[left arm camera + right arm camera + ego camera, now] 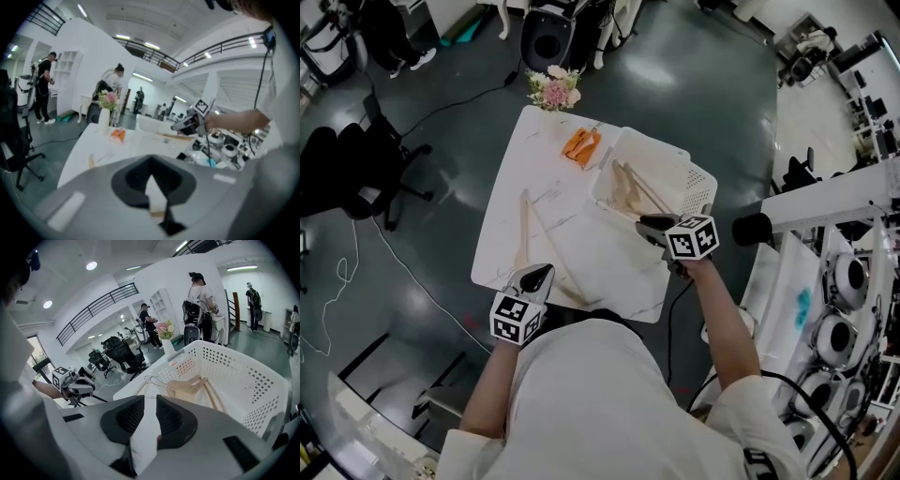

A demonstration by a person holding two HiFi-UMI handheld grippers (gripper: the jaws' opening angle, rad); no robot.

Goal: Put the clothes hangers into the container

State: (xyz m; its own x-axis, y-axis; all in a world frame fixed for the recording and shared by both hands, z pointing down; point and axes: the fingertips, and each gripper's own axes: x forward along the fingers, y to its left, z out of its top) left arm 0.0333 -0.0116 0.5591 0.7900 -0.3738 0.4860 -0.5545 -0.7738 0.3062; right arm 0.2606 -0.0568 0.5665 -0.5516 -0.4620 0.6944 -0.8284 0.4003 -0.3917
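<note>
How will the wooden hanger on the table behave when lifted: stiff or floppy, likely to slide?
The hanger looks wooden, so it is probably stiff and fairly light. Its thin arms lie flat on the glossy table, so it may slide when pushed.

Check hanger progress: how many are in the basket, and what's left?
Done: wooden hangers lie in the white basket, at least two. In hand: nothing; the right gripper hovers empty at the basket's near edge, the left gripper is empty too. Left: one wooden hanger on the table.

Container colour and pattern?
White container, walls dotted with small holes; clearest in right gripper view.
</note>
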